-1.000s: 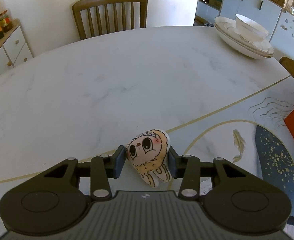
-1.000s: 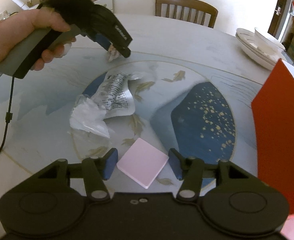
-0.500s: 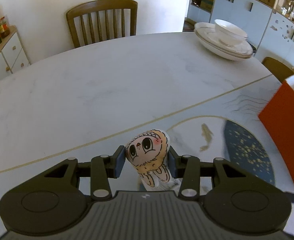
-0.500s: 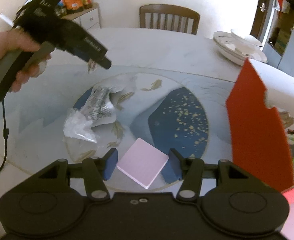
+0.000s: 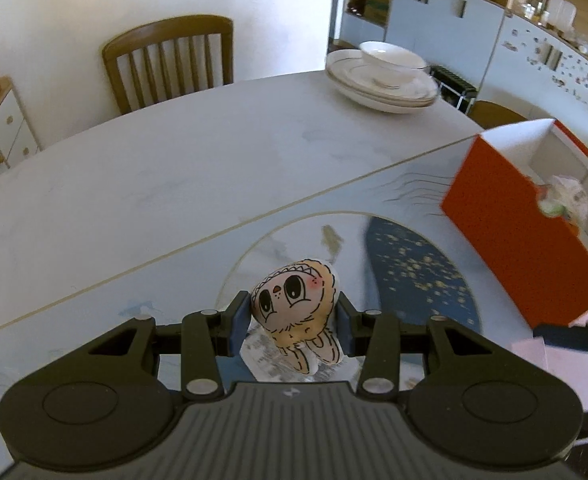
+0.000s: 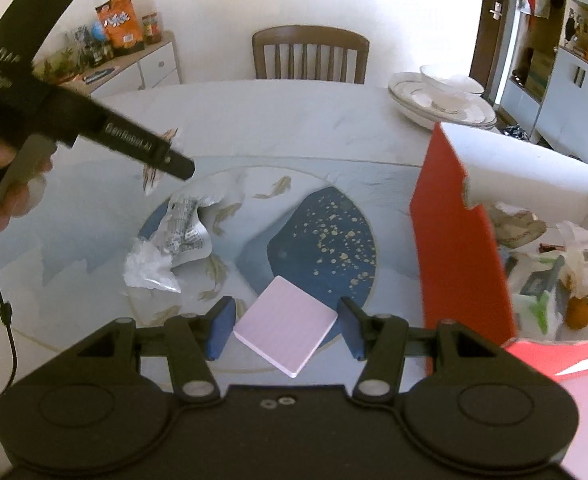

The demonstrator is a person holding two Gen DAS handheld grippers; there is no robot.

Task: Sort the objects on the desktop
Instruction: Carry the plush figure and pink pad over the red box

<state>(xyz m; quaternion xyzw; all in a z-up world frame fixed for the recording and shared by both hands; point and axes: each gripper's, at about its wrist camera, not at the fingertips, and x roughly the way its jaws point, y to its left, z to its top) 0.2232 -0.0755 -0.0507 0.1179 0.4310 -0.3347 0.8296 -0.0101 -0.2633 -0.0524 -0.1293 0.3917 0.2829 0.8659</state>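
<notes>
My left gripper [image 5: 294, 320] is shut on a small beige plush doll [image 5: 296, 312] with big eyes and holds it above the table. It also shows in the right wrist view [image 6: 161, 160] at upper left, over crumpled plastic wrappers [image 6: 173, 240]. My right gripper [image 6: 285, 328] is shut on a flat pink square pad [image 6: 285, 330], held by two corners above the blue fish-pattern mat [image 6: 322, 240]. A red open box [image 6: 462, 248] [image 5: 522, 232] stands at the right with wrappers and rubbish inside.
Stacked white plates with a bowl [image 5: 386, 80] [image 6: 442, 96] sit at the table's far right edge. A wooden chair [image 5: 169, 64] [image 6: 310, 56] stands behind the table. A side cabinet with snack bags [image 6: 129, 48] is at the far left.
Both grippers have lifted and swung right toward the red box, which now shows more of its inside. The doll and the pink pad stay held.
</notes>
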